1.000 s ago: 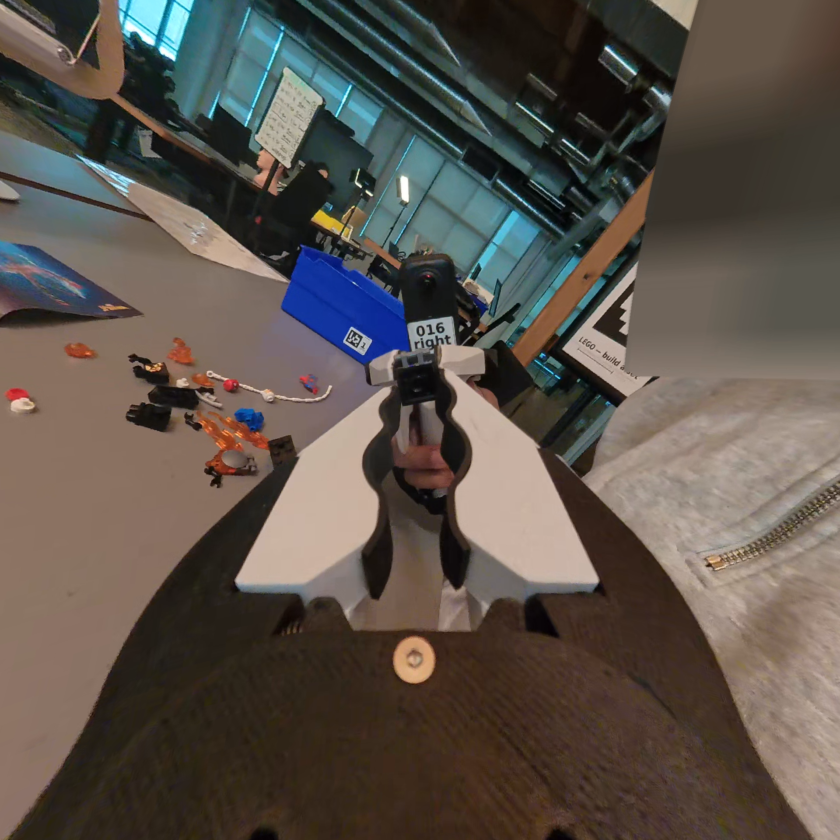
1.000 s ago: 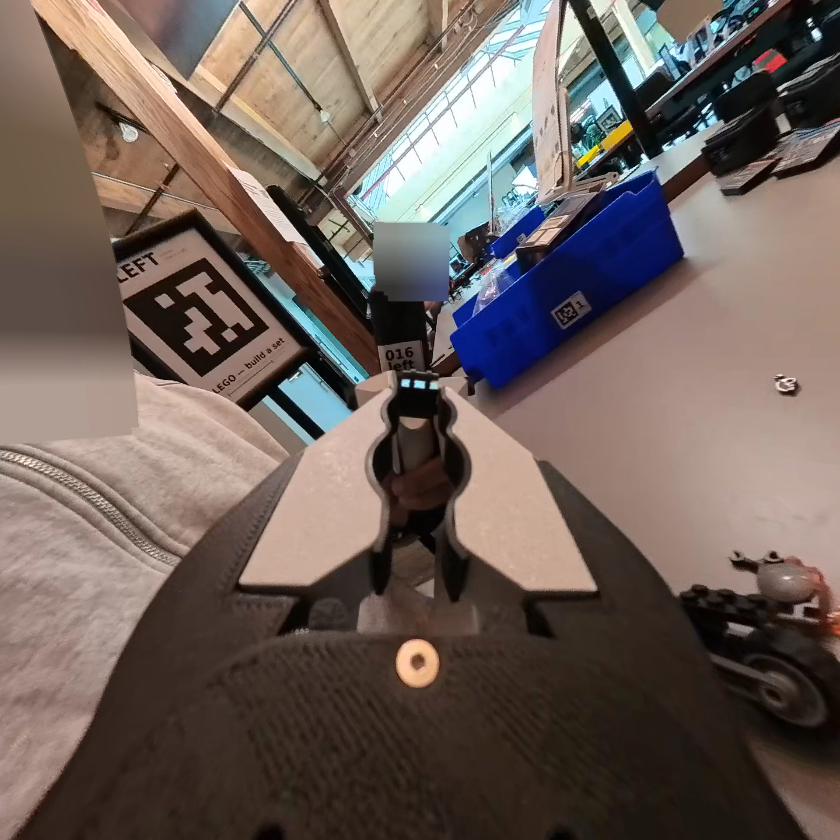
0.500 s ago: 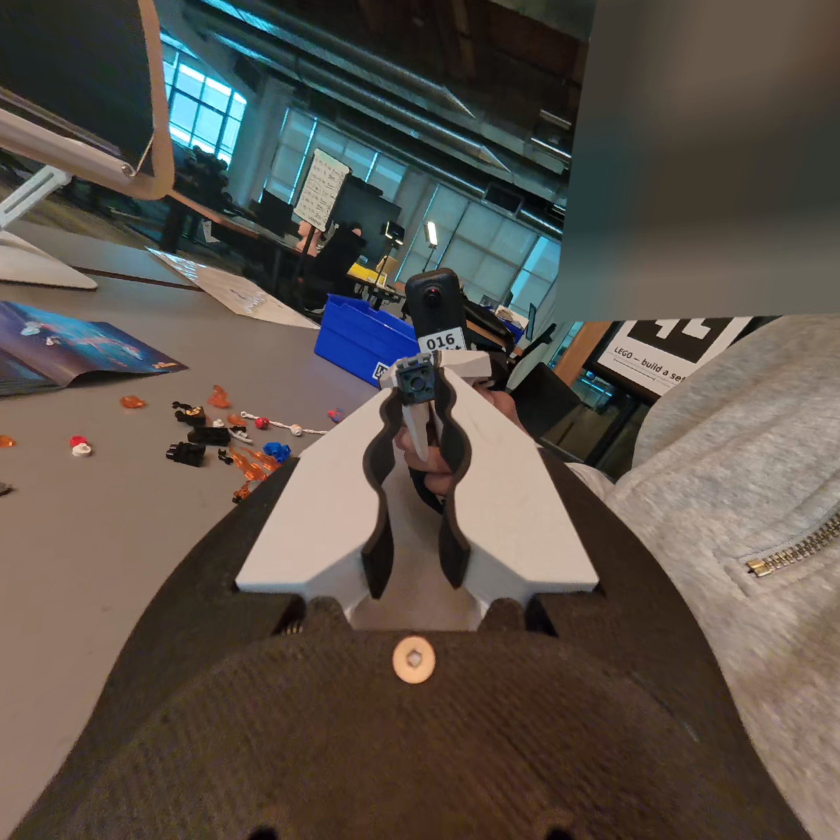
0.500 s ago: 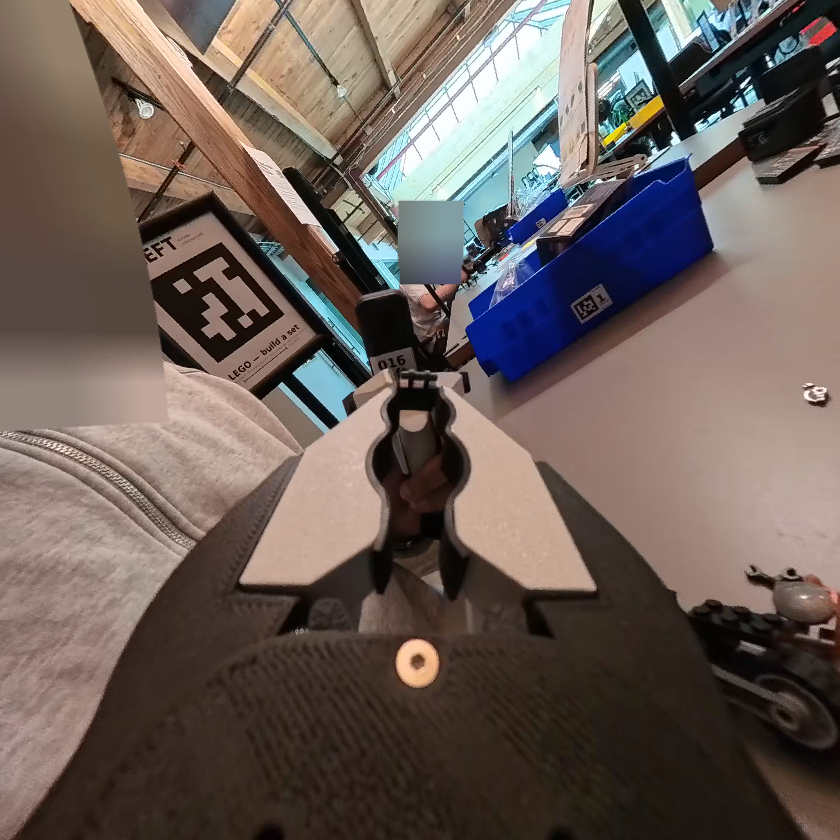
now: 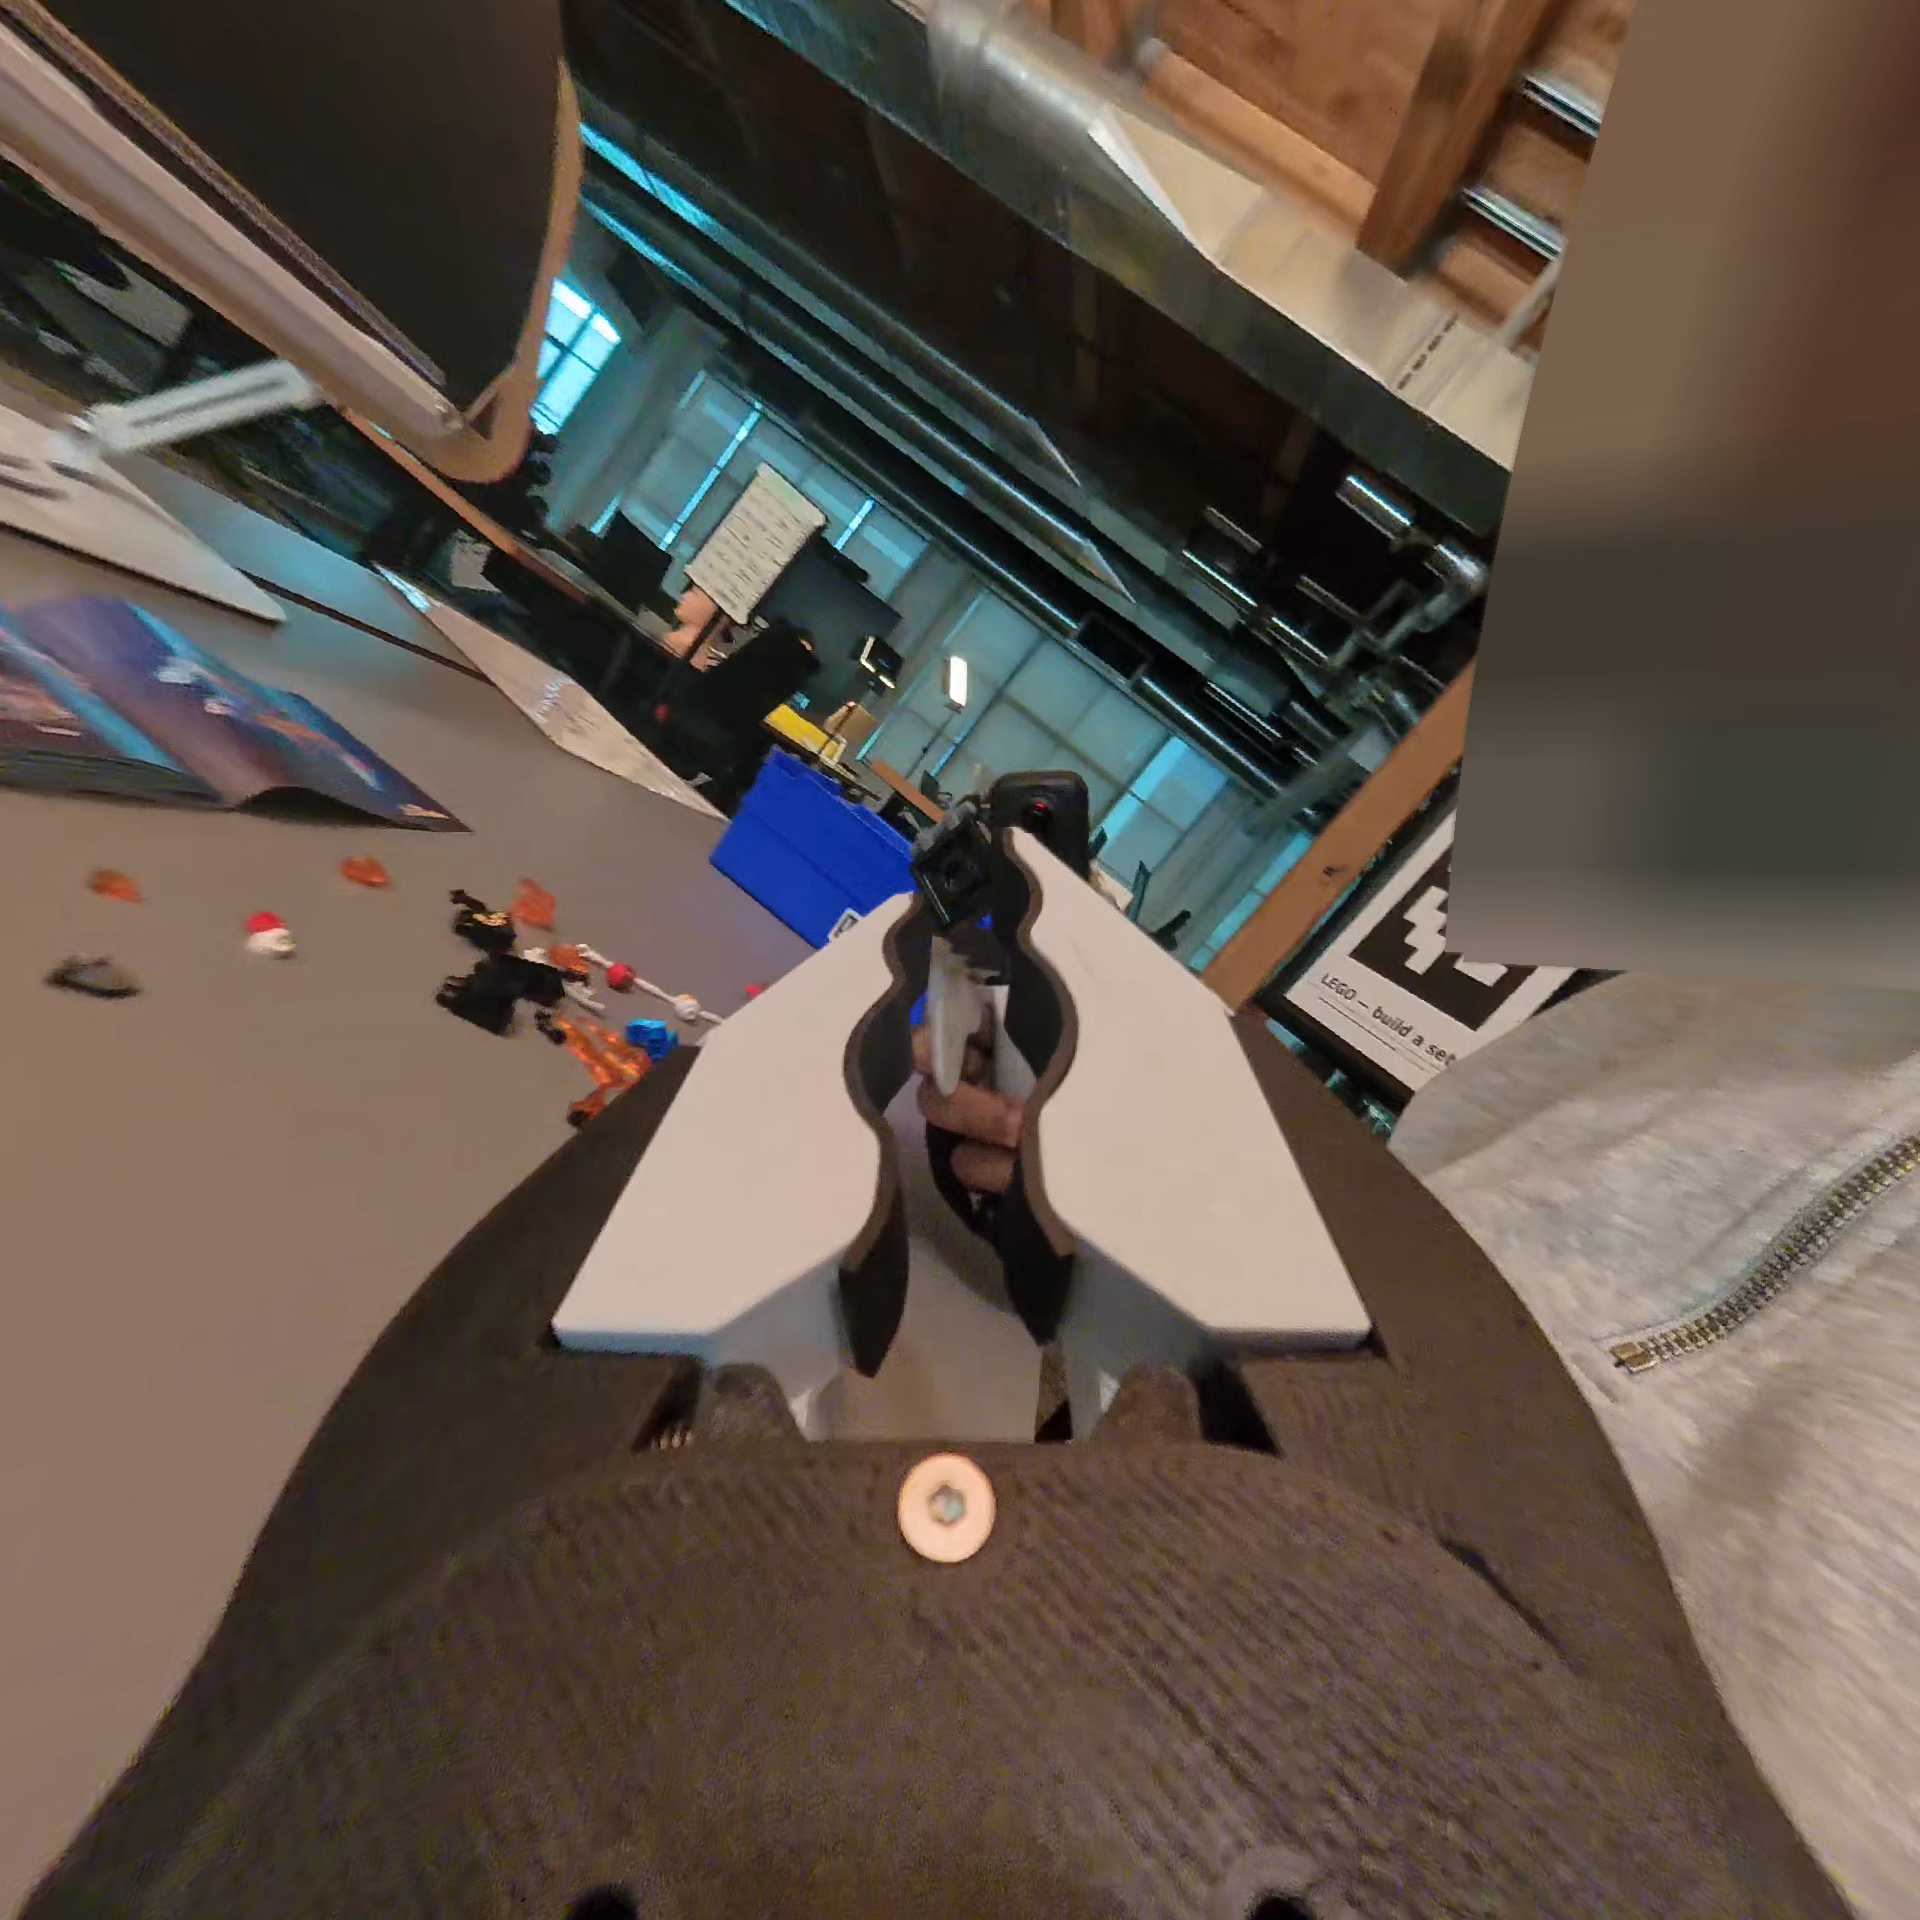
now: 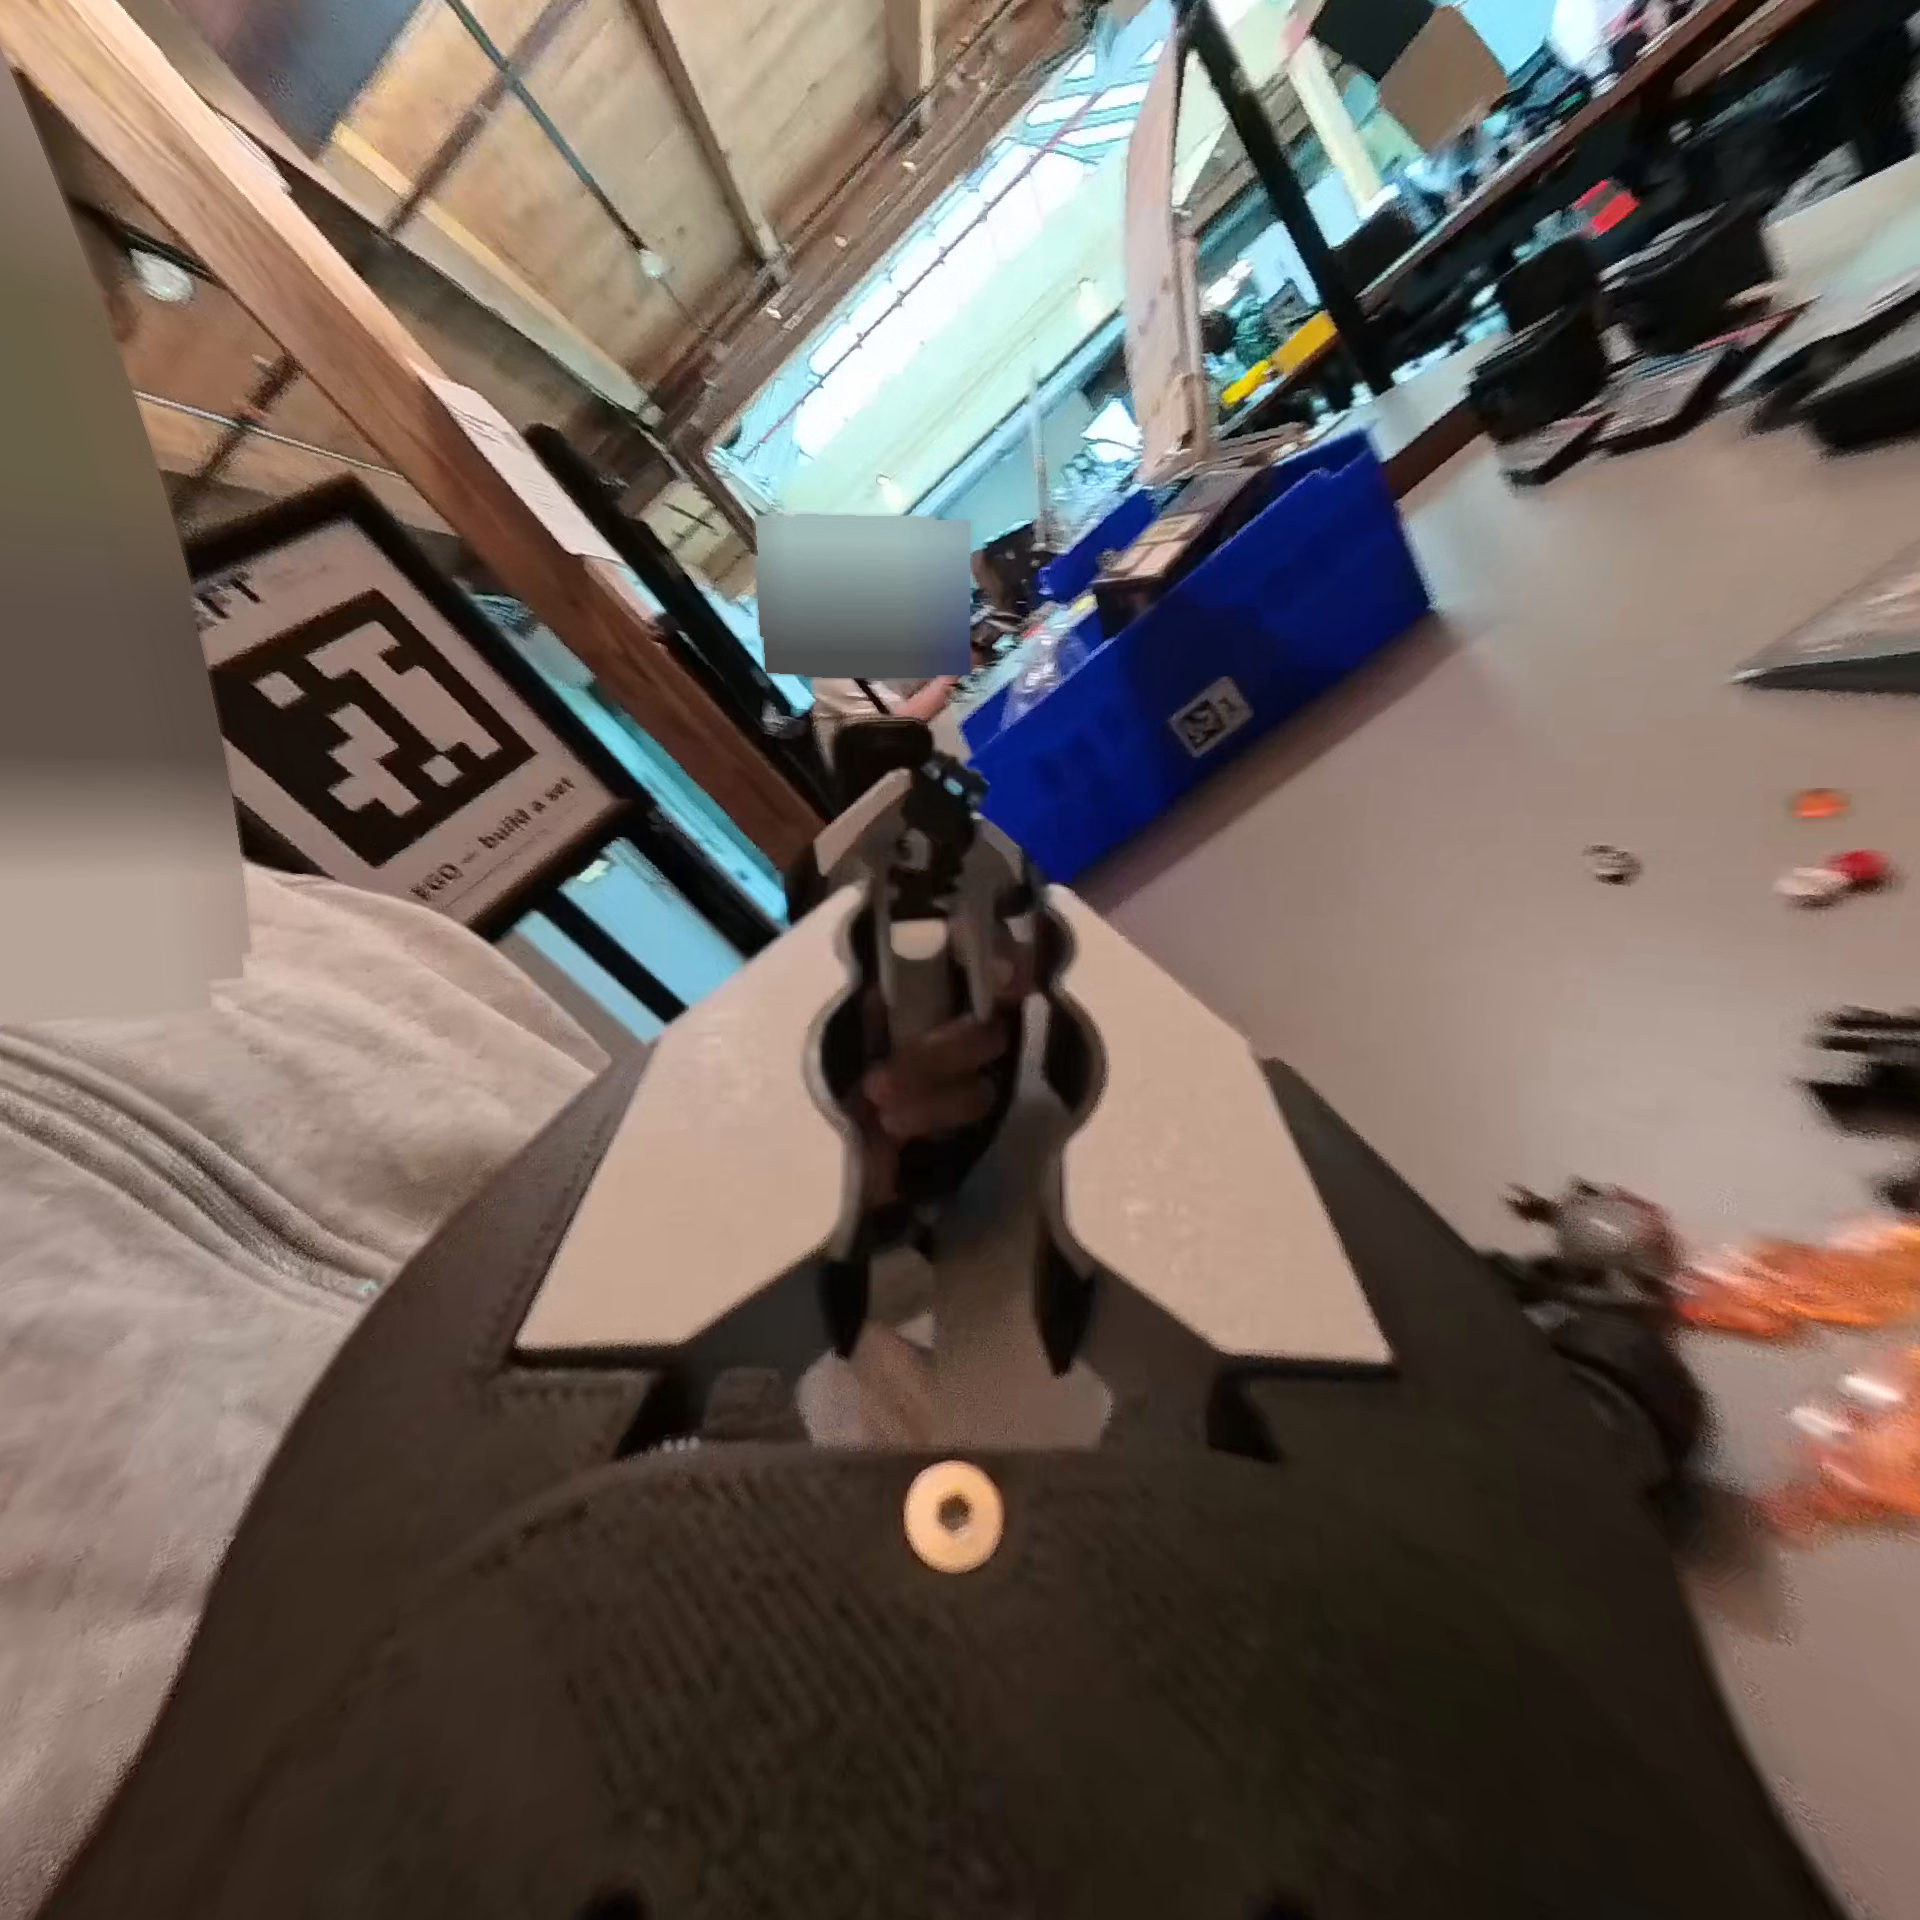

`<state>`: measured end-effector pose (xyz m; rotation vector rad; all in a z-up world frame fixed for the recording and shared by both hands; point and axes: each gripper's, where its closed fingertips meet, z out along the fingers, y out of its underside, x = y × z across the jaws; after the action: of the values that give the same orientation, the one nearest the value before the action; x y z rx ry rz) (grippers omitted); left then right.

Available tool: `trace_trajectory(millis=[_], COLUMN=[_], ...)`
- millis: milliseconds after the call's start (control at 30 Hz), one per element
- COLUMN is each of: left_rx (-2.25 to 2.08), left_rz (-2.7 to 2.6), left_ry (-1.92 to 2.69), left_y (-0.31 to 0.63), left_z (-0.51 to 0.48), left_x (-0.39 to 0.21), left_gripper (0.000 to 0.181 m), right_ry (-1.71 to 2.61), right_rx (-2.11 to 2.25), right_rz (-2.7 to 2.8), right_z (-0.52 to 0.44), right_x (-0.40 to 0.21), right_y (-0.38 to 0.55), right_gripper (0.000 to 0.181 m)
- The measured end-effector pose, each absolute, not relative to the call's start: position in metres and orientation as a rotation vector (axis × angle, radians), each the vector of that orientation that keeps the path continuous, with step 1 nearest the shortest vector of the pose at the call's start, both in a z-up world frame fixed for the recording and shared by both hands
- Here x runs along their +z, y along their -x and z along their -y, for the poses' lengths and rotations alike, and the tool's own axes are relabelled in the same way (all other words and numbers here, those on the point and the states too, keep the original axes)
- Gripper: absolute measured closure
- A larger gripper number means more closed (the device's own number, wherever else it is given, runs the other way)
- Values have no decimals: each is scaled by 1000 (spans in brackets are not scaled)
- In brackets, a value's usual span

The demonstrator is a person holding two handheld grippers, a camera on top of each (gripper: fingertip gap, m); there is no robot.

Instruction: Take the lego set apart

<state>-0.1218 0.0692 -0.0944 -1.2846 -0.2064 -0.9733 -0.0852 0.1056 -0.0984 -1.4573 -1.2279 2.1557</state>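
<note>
Pulling a small dark lego piece point(image 5: 958, 879) apart in mid-air looks like the step in hand: the left gripper point(image 5: 961, 883) and the right gripper point(image 6: 930, 836) meet tip to tip, both clamped on it, above the table point(image 5: 260, 1195). Next comes a steady twist or pull, then setting the pieces among the loose parts point(image 5: 540, 987).

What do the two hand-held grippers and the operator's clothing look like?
Both match. The left hand-held gripper and right hand-held gripper each have a dark, textured body, one pale round fastener at centre, and two light grey wedge fingers edged with wavy black pads. No cables show. The person wears a light grey zip-up sweatshirt with a metal zipper.
</note>
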Motion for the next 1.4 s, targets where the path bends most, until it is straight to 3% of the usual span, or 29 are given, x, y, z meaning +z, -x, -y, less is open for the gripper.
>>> trace_trajectory(millis=[33, 133, 267, 433, 867, 900, 1033, 1200, 1233, 1333, 1400], left_rx=[-975, -943, -820, -647, -708, -692, -745, -938, -988, -1070, -1099], left_rz=[188, 123, 72, -10, 9, 105, 351, 170, 139, 3, -65], left_ry=[1292, 1350, 1396, 1445, 1421, 1425, 1217, 1426, 1415, 1418, 1460], left_y=[115, 97, 93, 93, 91, 103, 185, 137, 126, 95, 80], left_z=[-72, -76, -76, -75, -73, -75, -43, -58, -62, -69, -70], left_x=[-94, -95, -94, -95, -95, -99, -85, -102, -98, -91, -93], left_gripper=[168, 168, 168, 169, 169, 180, 181, 181, 180, 152, 151], right_ry=[1458, 1458, 1477, 1510, 1492, 1467, 1527, 1464, 1424, 1360, 1343], right_rx=[2211, 2352, 2436, 2518, 2429, 2430, 2276, 2048, 2002, 2004, 2067], right_rz=[1217, 1150, 1116, 1077, 1218, 1233, 1153, 1348, 1428, 1547, 1557], right_z=[-98, -83, -76, -75, -72, -72, -113, -107, -99, -79, -74], right_x=[-97, -92, -90, -89, -92, -89, -96, -106, -108, -106, -102], right_y=[91, 102, 103, 99, 94, 91, 77, 75, 77, 79, 78], right_gripper=[141, 132, 162, 168, 168, 168, 169, 168, 168, 168, 168])
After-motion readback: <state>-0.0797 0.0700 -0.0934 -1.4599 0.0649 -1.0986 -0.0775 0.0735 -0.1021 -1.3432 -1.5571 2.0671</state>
